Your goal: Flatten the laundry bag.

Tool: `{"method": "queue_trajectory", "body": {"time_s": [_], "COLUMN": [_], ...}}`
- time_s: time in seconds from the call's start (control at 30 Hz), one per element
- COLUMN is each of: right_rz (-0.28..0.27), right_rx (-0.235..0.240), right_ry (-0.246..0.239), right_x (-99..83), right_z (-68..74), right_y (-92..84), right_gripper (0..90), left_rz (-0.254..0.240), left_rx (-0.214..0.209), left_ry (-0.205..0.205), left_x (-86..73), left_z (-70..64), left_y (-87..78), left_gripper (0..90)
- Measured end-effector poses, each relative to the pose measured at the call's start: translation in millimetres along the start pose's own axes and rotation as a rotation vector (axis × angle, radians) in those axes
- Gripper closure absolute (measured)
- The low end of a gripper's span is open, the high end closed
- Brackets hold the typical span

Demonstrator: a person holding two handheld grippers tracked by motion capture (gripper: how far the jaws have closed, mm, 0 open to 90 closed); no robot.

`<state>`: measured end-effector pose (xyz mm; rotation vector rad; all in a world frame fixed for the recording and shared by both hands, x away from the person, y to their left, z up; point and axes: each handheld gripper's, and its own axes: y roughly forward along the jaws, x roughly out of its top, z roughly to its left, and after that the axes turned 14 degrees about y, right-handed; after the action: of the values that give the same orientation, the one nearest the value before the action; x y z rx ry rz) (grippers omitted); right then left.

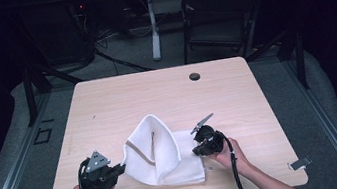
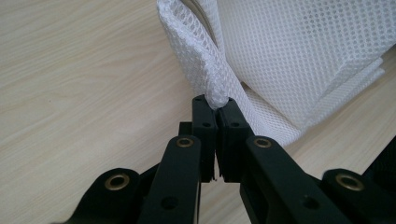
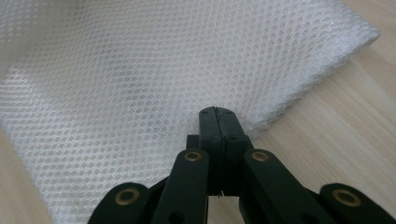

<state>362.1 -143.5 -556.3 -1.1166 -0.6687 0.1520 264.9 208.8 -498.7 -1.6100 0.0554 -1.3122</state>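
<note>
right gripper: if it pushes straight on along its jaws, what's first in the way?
The white mesh cloth. The right gripper, jaws shut, already has its tips at the cloth's edge; whether it pinches a layer is unclear.

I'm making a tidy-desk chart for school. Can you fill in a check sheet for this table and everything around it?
Surface: light wood table, bare apart from the cloth; a dark round cap near the far edge.
Job's things: white mesh cloth, folded, one part raised in a hump.
Clutter: nothing seen.
Grippers: left hand-held gripper shut on a bunched cloth edge; right hand-held gripper shut, its tips at the cloth's edge.
Cables: one black cable trails along the right forearm.
Surroundings: dark chair and a white table leg beyond the table, grey floor.
</note>
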Motion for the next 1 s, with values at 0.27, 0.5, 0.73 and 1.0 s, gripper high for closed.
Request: {"method": "queue_trajectory", "body": {"time_s": [0.27,0.5,0.73,1.0], "right_rz": [0.002,0.015,0.014,0.023], "right_rx": [-0.019,-0.037,-0.047,-0.071], "right_ry": [0.003,0.010,0.036,0.044], "right_x": [-2.2,-4.1,-8.8,-11.0], "right_z": [-2.6,-6.7,-15.7,-24.3], "right_y": [-2.4,-6.0,-11.3,-16.3], "right_gripper": [90.0,90.0,90.0,90.0], "left_rz": [0.035,0.049,0.063,0.101], "left_rx": [-0.022,-0.042,-0.063,-0.120], "left_ry": [0.008,0.030,0.038,0.035], "left_x": [-0.7,-0.1,0.6,1.0], "left_z": [-0.8,-5.5,-11.9,-16.4], "left_y": [1.8,4.9,10.3,18.7], "left_gripper": [87.9,87.9,87.7,86.5]}}
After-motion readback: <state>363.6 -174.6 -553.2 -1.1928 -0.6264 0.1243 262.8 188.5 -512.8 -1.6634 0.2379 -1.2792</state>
